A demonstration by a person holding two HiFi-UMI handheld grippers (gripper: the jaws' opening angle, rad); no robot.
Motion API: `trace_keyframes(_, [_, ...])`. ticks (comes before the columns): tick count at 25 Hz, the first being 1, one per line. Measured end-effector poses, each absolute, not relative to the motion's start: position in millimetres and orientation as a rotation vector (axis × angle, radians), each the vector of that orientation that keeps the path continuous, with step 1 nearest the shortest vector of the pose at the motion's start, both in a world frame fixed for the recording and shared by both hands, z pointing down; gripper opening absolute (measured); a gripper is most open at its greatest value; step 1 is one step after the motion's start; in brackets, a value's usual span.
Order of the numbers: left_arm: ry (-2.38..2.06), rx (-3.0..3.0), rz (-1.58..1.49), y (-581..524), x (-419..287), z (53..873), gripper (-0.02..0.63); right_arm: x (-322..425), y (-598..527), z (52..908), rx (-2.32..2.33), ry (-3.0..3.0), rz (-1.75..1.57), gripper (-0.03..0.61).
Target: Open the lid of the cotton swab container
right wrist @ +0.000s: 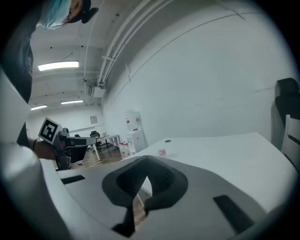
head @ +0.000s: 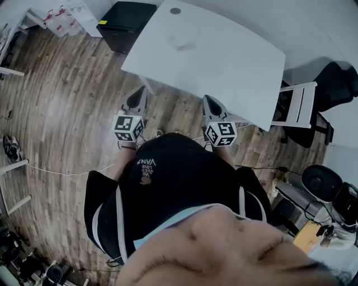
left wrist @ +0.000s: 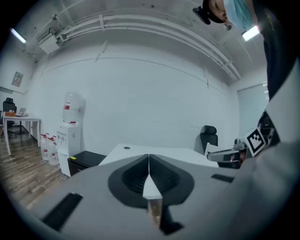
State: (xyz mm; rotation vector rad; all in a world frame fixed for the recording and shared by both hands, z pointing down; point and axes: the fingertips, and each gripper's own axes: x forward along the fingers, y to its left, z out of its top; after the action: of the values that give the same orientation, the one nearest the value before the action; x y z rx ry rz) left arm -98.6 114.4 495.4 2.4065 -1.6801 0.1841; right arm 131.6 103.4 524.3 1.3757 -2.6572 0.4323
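Item: cotton swab container, small and clear, a pinkish label noted on it in the right gripper view; stood alone on the white table, toward the far side, near a round grommet hole; contents and lid position too small to be made out. Left gripper: jaws pressed fully together, nothing between them, held in front of the person at the table's near edge. Right gripper: jaws likewise closed on nothing, held beside the left one, well apart from the container. Also recorded: black cabinet at the table's left end; water dispenser by the wall, a bottle mounted on top, fill level not discernible; wooden floor; black office chair to the right
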Motion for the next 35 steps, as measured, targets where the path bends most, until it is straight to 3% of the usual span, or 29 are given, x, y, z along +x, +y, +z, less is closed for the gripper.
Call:
trace_keyframes(17, [-1.740,2.403,0.124,112,-75,497,0.018,136,82,523,1.256,-2.742,0.427,0.014])
trace_keyframes(35, [-1.625,2.441,0.139,37,-116,509,0.018,89,19,522,1.341,-2.708,0.425,0.014])
